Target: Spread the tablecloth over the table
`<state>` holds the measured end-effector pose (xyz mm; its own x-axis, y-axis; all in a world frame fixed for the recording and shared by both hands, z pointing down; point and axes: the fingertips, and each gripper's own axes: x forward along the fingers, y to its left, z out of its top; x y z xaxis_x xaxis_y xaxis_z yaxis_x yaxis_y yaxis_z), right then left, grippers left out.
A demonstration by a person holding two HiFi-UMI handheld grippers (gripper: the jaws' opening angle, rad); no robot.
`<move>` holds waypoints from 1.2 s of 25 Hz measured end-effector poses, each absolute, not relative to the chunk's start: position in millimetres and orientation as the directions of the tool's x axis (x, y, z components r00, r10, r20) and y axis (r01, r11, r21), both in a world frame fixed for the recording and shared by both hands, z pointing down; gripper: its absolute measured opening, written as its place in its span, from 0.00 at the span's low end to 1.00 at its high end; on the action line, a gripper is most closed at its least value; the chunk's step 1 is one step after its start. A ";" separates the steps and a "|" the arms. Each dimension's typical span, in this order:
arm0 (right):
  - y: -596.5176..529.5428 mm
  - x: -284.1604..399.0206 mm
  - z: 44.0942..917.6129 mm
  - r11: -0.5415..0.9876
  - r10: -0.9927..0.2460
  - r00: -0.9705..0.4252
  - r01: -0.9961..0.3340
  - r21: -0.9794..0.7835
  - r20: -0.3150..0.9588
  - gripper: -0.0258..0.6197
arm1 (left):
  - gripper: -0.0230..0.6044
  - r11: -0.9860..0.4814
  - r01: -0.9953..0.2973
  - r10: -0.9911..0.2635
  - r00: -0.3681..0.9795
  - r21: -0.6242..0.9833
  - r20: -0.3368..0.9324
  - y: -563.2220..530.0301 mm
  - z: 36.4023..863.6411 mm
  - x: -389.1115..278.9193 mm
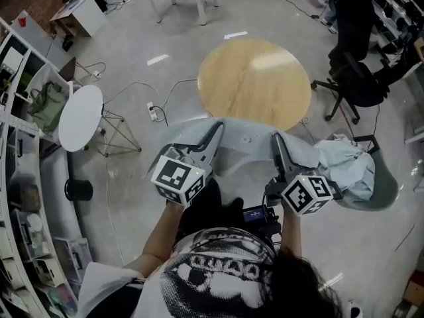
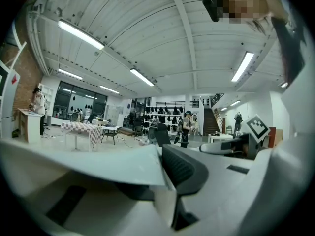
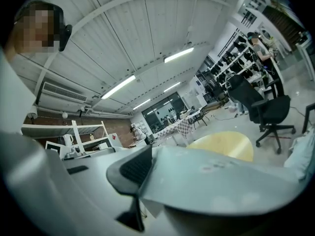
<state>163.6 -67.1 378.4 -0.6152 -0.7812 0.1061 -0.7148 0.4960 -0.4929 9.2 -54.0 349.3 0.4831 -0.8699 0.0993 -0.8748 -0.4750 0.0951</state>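
Note:
A pale blue-grey tablecloth hangs stretched between my two grippers, just short of the near edge of the round wooden table. My left gripper is shut on the cloth's left edge. My right gripper is shut on the edge further right. The rest of the cloth bunches and trails off to the right. In the left gripper view the cloth lies flat across the jaws of the left gripper. The right gripper view has the cloth pinched by the right gripper, with the table beyond.
A small white round table on wire legs stands to the left. Black office chairs sit right of the wooden table. Shelving lines the left wall. A power strip and cables lie on the floor, beside a black round object.

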 end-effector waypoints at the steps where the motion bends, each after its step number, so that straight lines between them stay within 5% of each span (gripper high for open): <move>1: -72.0 162.3 377.9 0.491 -0.785 -0.610 -0.719 -0.491 0.107 0.15 | 0.12 -0.483 -0.870 -0.865 0.492 0.097 0.099 -60.5 349.3 7.9; 11: -159.3 143.7 338.7 0.440 -0.852 -0.519 -0.782 -0.442 0.070 0.15 | 0.12 -0.628 -0.768 -0.771 0.636 0.127 0.027 -168.5 318.1 -11.8; 30: -350.7 126.7 262.5 0.283 -0.954 -0.300 -0.894 -0.347 -0.006 0.16 | 0.14 -0.806 -0.574 -0.570 0.819 -0.143 -0.070 -394.3 245.1 -18.8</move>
<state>126.7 -350.7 262.5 -0.3000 -0.9539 -0.0059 -0.8939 0.2832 -0.3475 -18.8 -394.3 245.1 0.8186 -0.5701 -0.0698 -0.5738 -0.8064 -0.1432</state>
